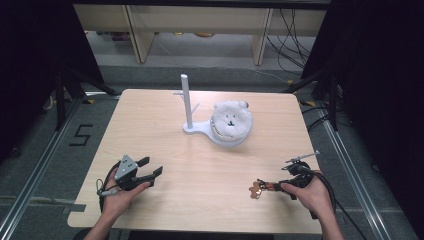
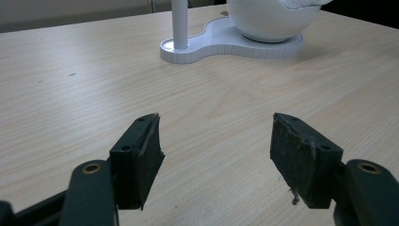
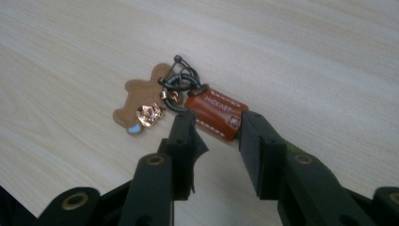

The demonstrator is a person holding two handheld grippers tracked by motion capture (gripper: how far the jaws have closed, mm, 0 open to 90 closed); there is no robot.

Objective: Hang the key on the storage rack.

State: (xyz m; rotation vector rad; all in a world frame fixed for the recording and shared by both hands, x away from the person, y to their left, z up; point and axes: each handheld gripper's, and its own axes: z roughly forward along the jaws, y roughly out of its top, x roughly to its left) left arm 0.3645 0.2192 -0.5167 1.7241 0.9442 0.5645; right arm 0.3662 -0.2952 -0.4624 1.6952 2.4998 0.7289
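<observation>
A keychain [image 1: 257,190] lies on the wooden table near its front right. It has a tan bear-shaped leather charm [image 3: 141,106], dark metal rings and an orange stitched leather tag [image 3: 214,110]. My right gripper [image 3: 216,128] is low over the table, its jaws on either side of the tag's near end. I see no firm pinch, and the tag lies flat. In the high view this gripper [image 1: 270,187] points left at the keychain. My left gripper [image 1: 152,168] rests at the front left, its jaws [image 2: 216,136] wide apart with nothing between them.
A white stand [image 1: 187,102] with an upright peg post and short side pegs sits mid-table. A white fluffy bear-face object [image 1: 231,121] rests on its base [image 2: 226,42]. Bare wood [image 1: 200,170] lies between the two grippers. Cables run on the floor at the right.
</observation>
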